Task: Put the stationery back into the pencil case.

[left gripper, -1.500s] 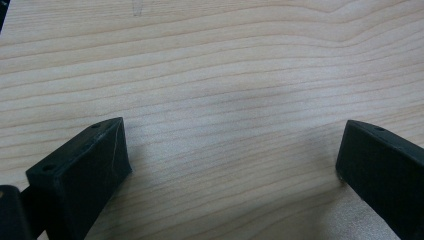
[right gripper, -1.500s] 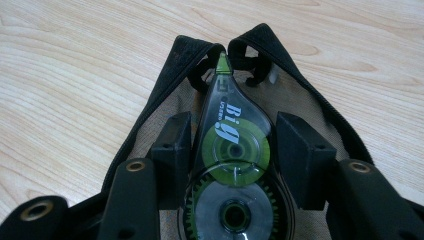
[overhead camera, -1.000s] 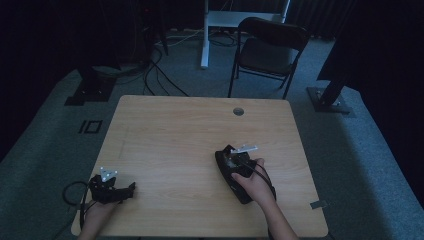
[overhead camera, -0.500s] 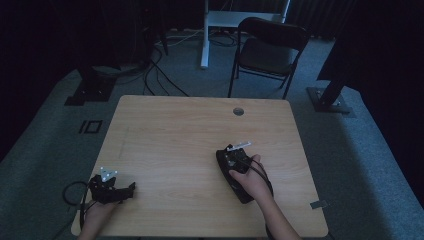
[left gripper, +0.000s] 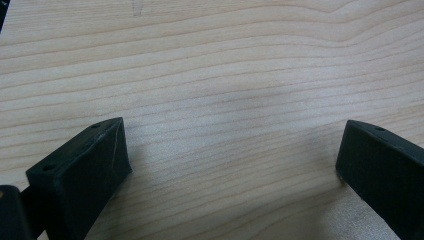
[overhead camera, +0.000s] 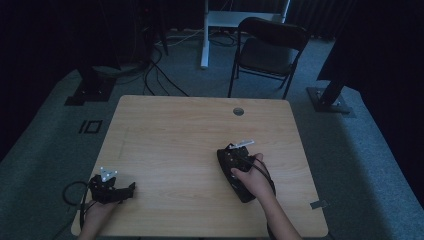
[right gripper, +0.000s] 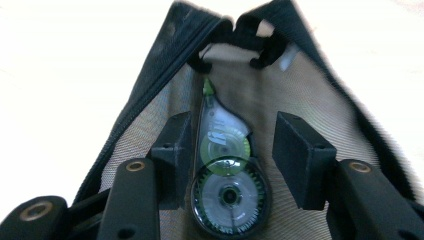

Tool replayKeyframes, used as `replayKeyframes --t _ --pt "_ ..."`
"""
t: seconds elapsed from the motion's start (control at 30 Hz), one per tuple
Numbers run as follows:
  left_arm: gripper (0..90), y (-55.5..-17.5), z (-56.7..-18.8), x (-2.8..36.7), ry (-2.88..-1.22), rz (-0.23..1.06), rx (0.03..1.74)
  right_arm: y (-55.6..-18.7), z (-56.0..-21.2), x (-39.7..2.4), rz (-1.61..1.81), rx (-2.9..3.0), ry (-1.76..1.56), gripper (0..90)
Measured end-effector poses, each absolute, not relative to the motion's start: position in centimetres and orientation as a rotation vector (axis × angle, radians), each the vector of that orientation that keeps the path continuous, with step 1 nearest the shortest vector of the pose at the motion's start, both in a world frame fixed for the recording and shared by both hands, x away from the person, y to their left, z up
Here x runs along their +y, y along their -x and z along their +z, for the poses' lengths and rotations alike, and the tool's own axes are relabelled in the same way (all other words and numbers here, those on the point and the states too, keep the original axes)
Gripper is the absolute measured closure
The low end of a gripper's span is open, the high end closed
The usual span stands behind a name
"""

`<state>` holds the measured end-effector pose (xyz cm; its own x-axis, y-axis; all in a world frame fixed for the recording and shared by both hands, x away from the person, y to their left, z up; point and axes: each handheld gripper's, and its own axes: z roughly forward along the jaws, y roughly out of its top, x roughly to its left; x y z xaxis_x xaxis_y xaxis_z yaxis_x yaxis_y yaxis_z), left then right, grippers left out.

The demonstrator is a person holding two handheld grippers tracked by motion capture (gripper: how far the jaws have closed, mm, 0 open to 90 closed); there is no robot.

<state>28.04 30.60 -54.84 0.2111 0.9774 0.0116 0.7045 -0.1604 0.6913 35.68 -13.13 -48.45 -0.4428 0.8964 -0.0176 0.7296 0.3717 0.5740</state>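
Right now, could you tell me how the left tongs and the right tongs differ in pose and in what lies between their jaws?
The left tongs stand wide open over the bare wooden table, nothing between the jaws. The right tongs reach into an open black mesh pouch, their jaws narrower apart, with a clear-and-green correction tape dispenser lying between them; the right-hand pad stands clear of it. Both have black jaws.

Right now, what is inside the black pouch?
A correction tape roller lies inside the open pouch, between the right claw tips. The pouch's sides hide anything deeper in.
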Motion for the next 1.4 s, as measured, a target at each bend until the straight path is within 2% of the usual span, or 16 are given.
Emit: replayKeyframes --t 0.3,0.8,1.0,1.4 --pt "0.7 -28.0 -54.8 30.6 -1.934 0.637 1.553 -34.3 -46.6 -14.9 0.862 2.261 -1.412 46.7" --pt "0.8 -28.0 -54.8 30.6 -1.933 0.637 1.553 -32.5 -45.8 -17.1 1.118 2.176 -1.356 37.3" --pt "0.7 -28.0 -54.8 30.6 -1.933 0.637 1.553 -32.2 -45.6 -18.3 1.148 2.142 -1.365 32.6" --pt "0.8 -28.0 -54.8 30.6 -1.934 0.637 1.553 -31.7 -45.5 -20.2 1.160 2.080 -1.383 30.3"
